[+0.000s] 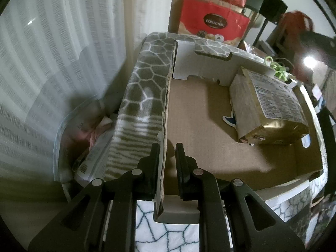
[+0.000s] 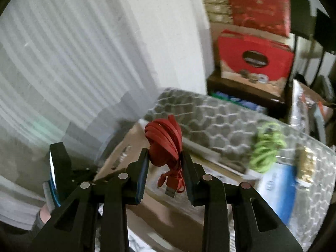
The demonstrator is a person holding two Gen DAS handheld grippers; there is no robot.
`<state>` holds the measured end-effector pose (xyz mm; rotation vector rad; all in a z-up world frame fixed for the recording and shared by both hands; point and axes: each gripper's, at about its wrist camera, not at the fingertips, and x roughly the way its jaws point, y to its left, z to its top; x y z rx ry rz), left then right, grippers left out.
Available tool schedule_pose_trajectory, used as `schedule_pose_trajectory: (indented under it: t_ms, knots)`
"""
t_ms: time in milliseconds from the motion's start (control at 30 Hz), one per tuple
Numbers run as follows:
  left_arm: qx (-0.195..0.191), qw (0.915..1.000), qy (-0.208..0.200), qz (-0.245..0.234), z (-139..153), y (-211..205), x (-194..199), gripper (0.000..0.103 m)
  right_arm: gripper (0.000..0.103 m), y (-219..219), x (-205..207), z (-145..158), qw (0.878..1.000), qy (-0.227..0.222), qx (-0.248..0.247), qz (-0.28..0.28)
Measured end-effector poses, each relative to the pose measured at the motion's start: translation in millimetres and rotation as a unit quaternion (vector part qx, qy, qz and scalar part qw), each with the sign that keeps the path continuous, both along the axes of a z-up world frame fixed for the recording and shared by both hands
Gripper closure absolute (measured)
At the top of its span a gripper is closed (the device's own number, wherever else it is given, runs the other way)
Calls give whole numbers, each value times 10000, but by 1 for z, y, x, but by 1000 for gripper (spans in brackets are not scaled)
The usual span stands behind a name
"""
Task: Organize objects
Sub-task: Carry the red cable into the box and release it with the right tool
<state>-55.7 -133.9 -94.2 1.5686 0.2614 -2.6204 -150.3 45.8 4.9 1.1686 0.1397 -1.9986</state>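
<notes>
Nearest the left wrist camera: the left gripper [image 1: 167, 157], jaws drawn in on the near left wall of the cardboard box [image 1: 163, 126]. The flap edge runs up between the fingers, so it appears pinched, steadying the box. The gripper points steeply down at the box corner.

Right wrist view: the right gripper [image 2: 166, 157] is clamped on a bundle of red cable [image 2: 166, 138], one pad on each side of the coil. A loose tail with a USB plug [image 2: 170, 191] hangs below the fingers. The view is blurred. The gripper tilts downward toward the box's patterned far wall [image 2: 210, 121]. A green coiled cable [image 2: 265, 147] lies to the right, on the box rim as far as I can tell.

Inside the box: a gold foil packet [image 1: 271, 109] at the right, with bare cardboard floor left of it.

Risks, as judged:
- The grip bears on loose loops, not a solid body; the coil could slip or unravel if the hand swings.
- The dangling plug could catch on the box wall during lowering and drag the bundle out.
- If the pinch on the thin flap bends the card, the box could shift under the drop.
- Release over the rim rather than the floor would leave the cable outside the box.
</notes>
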Motion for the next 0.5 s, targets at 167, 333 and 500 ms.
schedule_pose_trajectory:
  t_ms: [167, 333, 500]
  knots:
    - [4, 10000, 1, 2, 1, 1, 0, 89, 72, -34, 9, -18, 9990, -302, 16, 333]
    - [3, 10000, -2, -1, 2, 2, 0, 89, 72, -61, 20, -35, 9967, -381, 306, 645]
    - [2, 10000, -3, -2, 2, 2, 0, 89, 72, -84, 25, -60, 9929, -620, 615, 809]
